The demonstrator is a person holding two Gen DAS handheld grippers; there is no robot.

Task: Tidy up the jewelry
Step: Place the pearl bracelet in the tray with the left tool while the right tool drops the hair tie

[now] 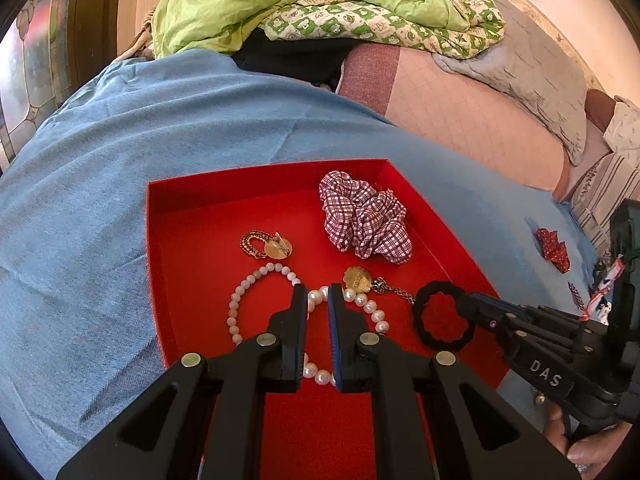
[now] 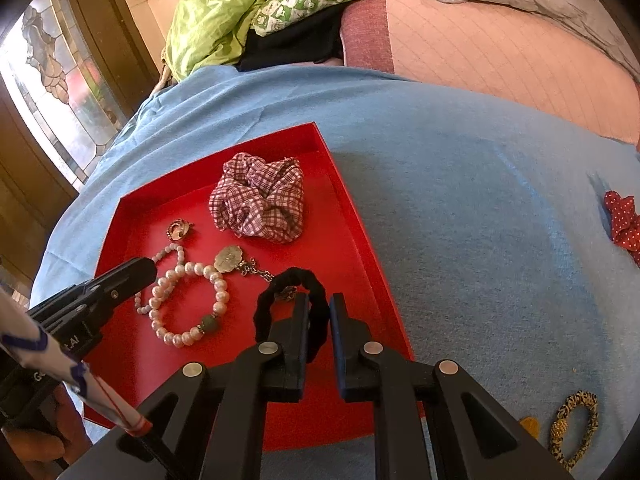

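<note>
While my right gripper (image 2: 319,322) pinches a black hair tie (image 2: 294,308) over the red tray (image 1: 192,196) already holding scrunchie, pearls and pendants, my left gripper (image 1: 318,298) hovers slightly parted, and three pieces outside the tray remain.

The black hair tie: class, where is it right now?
The black hair tie is between the right gripper fingers, over the red tray's right side, beside the pearl bracelet.

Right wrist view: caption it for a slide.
Right gripper holds black hair tie over red tray.
</note>
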